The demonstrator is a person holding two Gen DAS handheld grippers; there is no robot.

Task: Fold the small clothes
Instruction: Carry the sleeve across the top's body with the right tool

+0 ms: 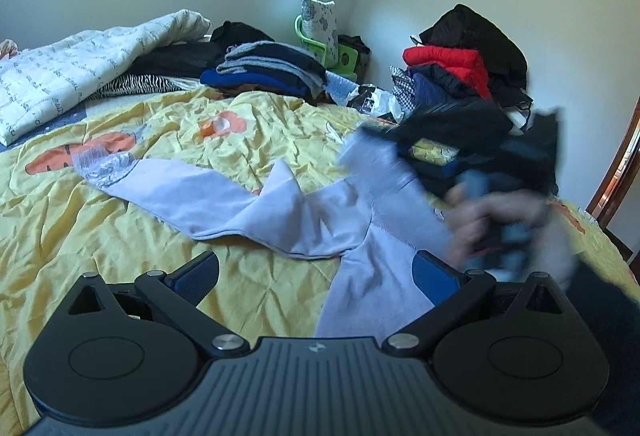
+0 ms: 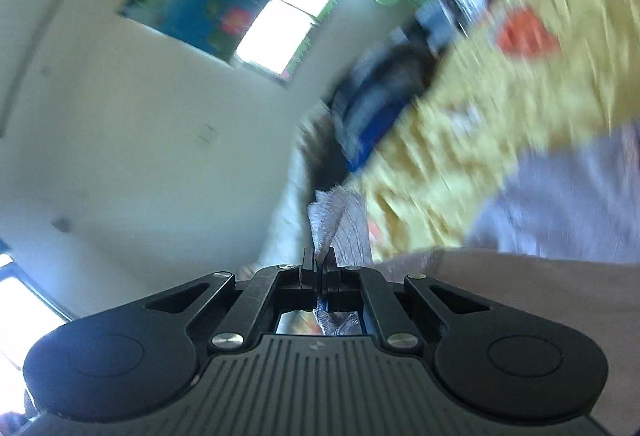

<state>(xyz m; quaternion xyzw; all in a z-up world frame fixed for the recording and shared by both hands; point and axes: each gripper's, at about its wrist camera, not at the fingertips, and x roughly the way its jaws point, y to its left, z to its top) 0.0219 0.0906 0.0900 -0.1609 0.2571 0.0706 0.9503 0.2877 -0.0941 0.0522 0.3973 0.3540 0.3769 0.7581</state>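
My left gripper [image 1: 316, 272] stands wide, both blue pads clear of cloth, nothing between them. My right gripper [image 2: 319, 264] is clamped on a ribbed grey cuff [image 2: 338, 224]; the knit pokes out beyond the fingertips and trails back through the gap.

The garment [image 1: 256, 208] is a pale lavender piece, apparently a small pair of trousers, lying on the yellow quilt [image 1: 100, 236] straight ahead of the left gripper. One leg runs ahead and off to the left, ending in a ribbed grey cuff [image 1: 104, 166]. The other side rises to the right, where my right hand and its gripper [image 1: 492, 192] appear as a dark blur. So the long axis crosses in front of the left gripper, left to right.

Judgement: the left gripper is nearer the free cuff; the right end is already held. The next grasp turns on reaching forward-left.

Material: soft fleece-like body, matte, limp; cuffs ribbed and stretchy. Quilt is crinkled, thin. Expect drape and sag, not stiffness. Right wrist view is motion-smeared; detail beyond the cuff is unreliable.
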